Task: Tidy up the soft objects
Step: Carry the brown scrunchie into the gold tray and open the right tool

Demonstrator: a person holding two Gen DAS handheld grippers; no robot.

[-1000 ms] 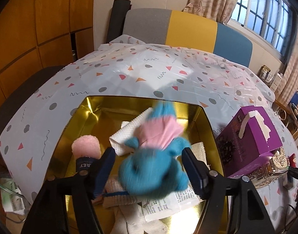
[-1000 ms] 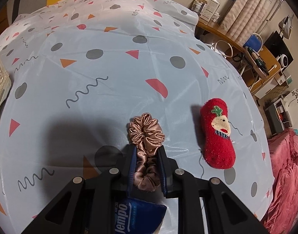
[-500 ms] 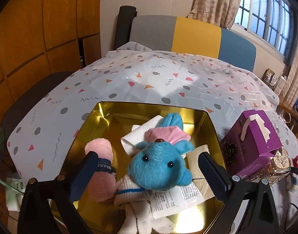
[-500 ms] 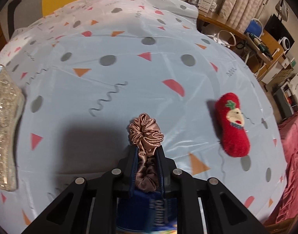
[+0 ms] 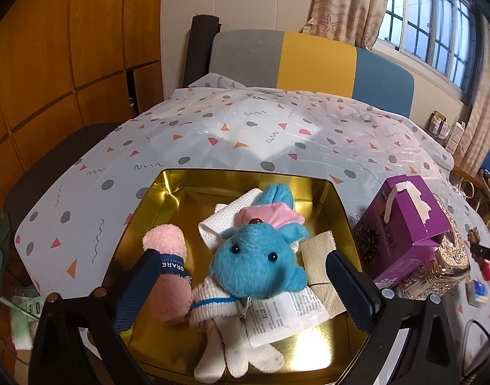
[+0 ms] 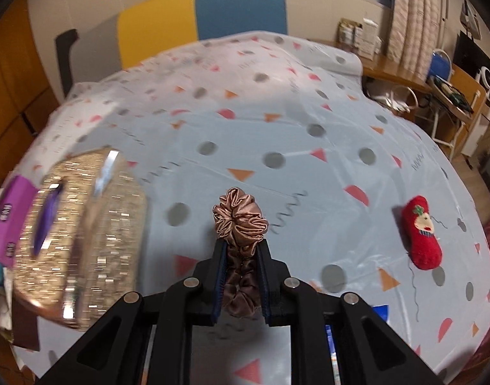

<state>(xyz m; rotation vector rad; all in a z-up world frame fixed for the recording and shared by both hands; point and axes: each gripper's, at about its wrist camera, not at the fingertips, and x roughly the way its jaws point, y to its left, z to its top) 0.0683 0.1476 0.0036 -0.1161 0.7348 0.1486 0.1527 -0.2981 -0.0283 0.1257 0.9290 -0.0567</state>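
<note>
Inside the gold tin (image 5: 181,189), the blue plush toy (image 5: 257,266) lies on white cloths beside a pink sock (image 5: 166,276), the left gripper (image 5: 245,285) spread wide above it. The right gripper (image 6: 241,276) pinches 1 brown scrunchie (image 6: 240,221) above the tablecloth (image 6: 277,134); a red sock (image 6: 421,237) lies right.

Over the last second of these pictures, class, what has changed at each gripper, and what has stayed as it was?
The left gripper opened wide and let go of the blue plush toy, which now lies in the gold tin. The right gripper lifted the brown scrunchie off the tablecloth and swung towards the glittery box. Unchanged: its grip on the scrunchie, and the red sock lying on the cloth.
</note>
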